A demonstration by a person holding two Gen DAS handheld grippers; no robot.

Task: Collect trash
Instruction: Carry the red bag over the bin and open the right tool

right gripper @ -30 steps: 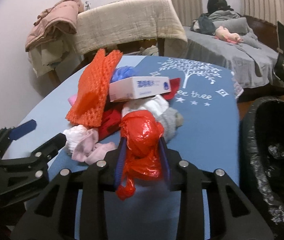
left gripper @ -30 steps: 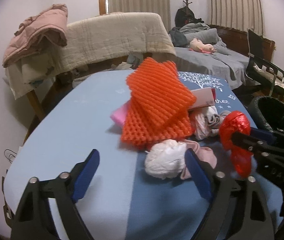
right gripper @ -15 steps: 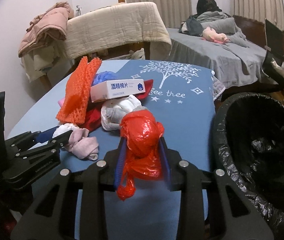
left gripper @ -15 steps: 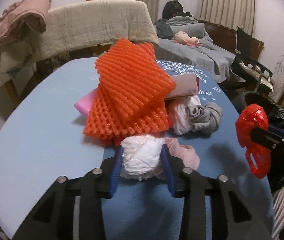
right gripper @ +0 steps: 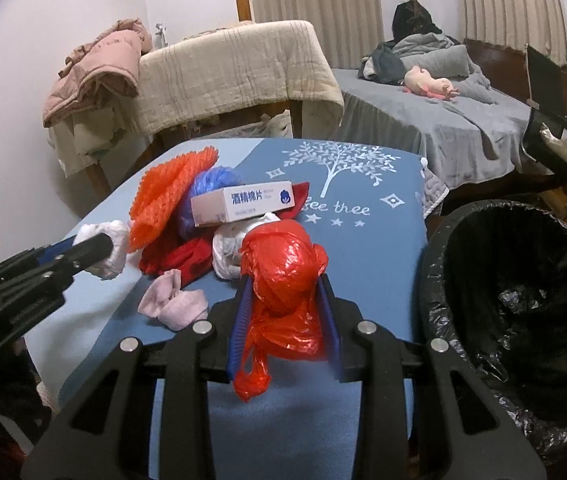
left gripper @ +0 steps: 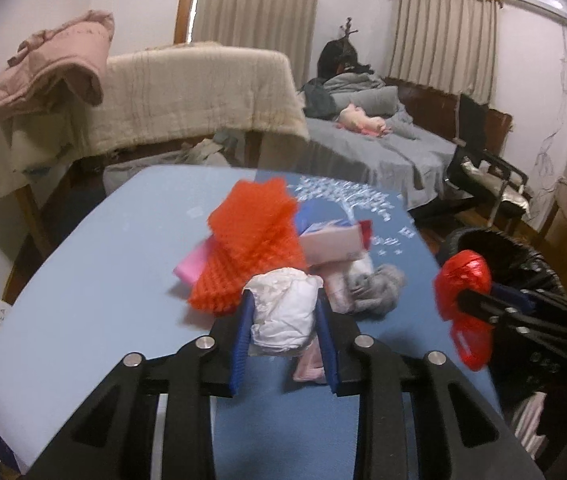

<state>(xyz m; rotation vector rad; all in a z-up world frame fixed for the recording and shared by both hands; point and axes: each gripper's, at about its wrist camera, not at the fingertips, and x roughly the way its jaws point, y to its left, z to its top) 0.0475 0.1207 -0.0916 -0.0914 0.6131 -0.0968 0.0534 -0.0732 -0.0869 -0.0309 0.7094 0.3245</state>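
My left gripper (left gripper: 283,320) is shut on a white crumpled wad (left gripper: 283,312) and holds it above the blue table (left gripper: 103,280); the wad also shows in the right wrist view (right gripper: 109,248). My right gripper (right gripper: 285,300) is shut on a red plastic bag (right gripper: 283,280), held above the table's right side next to the black-lined trash bin (right gripper: 523,320). The red bag also shows in the left wrist view (left gripper: 463,292). On the table lies a pile: orange foam netting (left gripper: 251,240), a white box (right gripper: 243,204), a pink sock (right gripper: 171,304), grey and red cloth.
A chair draped with a beige blanket (right gripper: 235,76) and a pink jacket (right gripper: 95,68) stands behind the table. A bed with grey bedding (right gripper: 463,120) is at the back right. A black chair (left gripper: 487,184) stands beside the bin.
My left gripper closed on the white wad and lifted it off the table. My right gripper, holding the red bag, moved back and nearer to the bin.
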